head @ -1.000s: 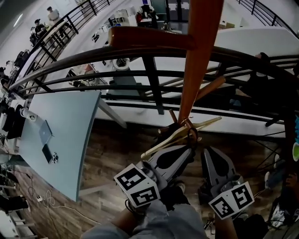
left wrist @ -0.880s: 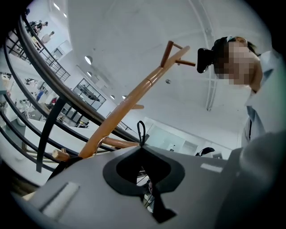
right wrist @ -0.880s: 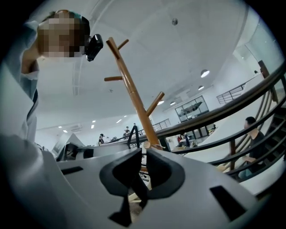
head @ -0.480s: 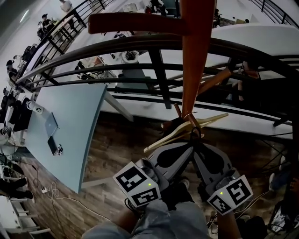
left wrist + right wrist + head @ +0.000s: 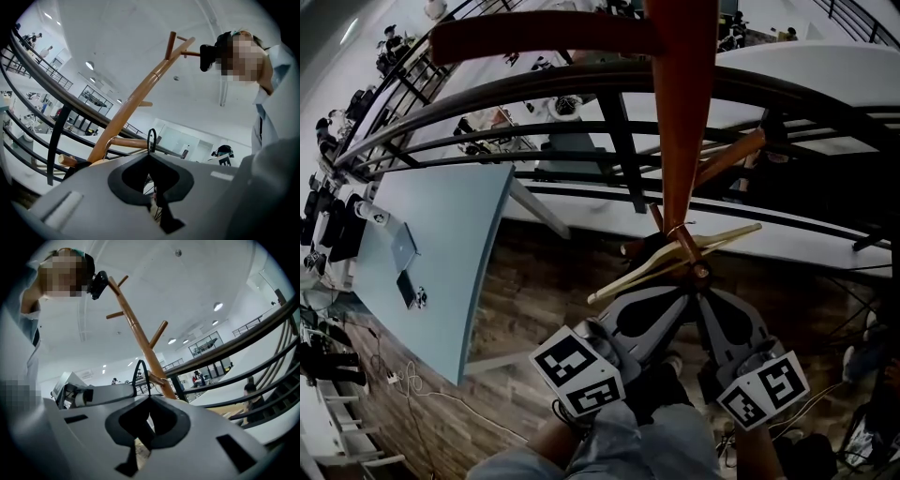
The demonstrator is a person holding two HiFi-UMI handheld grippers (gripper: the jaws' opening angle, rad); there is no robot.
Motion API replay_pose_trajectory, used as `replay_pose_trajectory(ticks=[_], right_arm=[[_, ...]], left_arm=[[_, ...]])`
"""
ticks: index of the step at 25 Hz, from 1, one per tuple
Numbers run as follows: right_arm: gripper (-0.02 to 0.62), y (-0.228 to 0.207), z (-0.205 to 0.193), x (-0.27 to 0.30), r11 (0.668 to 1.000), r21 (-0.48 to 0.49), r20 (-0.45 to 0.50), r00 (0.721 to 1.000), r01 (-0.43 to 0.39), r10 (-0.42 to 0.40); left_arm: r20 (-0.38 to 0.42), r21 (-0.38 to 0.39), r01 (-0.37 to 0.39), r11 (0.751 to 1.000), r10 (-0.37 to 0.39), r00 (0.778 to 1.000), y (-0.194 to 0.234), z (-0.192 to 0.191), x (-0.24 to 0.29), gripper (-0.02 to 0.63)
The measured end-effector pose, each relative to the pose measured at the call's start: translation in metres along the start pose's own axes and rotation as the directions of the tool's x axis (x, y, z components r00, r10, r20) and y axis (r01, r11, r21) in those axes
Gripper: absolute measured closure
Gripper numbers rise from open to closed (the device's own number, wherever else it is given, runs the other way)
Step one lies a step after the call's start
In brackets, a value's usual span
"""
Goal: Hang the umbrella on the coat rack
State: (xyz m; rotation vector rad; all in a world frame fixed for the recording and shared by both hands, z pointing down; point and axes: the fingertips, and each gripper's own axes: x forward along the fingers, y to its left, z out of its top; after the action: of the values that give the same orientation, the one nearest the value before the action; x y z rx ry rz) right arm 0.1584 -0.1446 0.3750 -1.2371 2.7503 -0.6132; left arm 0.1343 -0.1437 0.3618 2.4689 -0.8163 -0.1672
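**Pinching shut on the umbrella loop (image 5: 152,130), right beside the coat rack (image 5: 684,112)**

Two grippers are counted, and both pairs of jaws are drawn fully together. The left gripper (image 5: 686,289) is clamped on a thin black cord loop, which is seen rising from its tips as a narrow arch. The right gripper (image 5: 705,285) is closed on that same loop from the other side. One loop is counted. The rest of the umbrella is covered by the smooth grey gripper bodies and cannot be made out.

The tips are brought together just beside the coat rack's round pole of glossy reddish-brown wood. Three round pegs are counted high on it in the right gripper view. A pale wooden stick (image 5: 675,258) is laid aslant across the pole just ahead of the tips, and what it belongs to cannot be told. A black-and-white marker cube (image 5: 578,370) is carried on each gripper.

Behind the rack, the view is barred by a curved dark metal railing (image 5: 617,141). To the left, a pale blue table (image 5: 450,216) is set on a wood-plank floor (image 5: 544,281). One laptop (image 5: 398,251) and one dark phone (image 5: 406,289) are counted on it.
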Motion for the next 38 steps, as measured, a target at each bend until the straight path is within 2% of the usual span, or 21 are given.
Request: replay_pose_trajectory(ticks=[24, 38], right_arm=[[0.594, -0.03, -0.03, 0.037, 0.998, 0.005, -0.044, 0.997, 0.067, -0.066], [0.594, -0.039, -0.034, 0.055, 0.993, -0.003, -0.047, 0.992, 0.119, -0.119]], left_arm=[[-0.014, -0.024, -0.07, 0.997, 0.07, 0.997, 0.05, -0.023, 0.015, 0.601], [-0.041, 0.055, -0.101, 0.993, 0.103, 0.994, 0.067, -0.023, 0.025, 0.601]])
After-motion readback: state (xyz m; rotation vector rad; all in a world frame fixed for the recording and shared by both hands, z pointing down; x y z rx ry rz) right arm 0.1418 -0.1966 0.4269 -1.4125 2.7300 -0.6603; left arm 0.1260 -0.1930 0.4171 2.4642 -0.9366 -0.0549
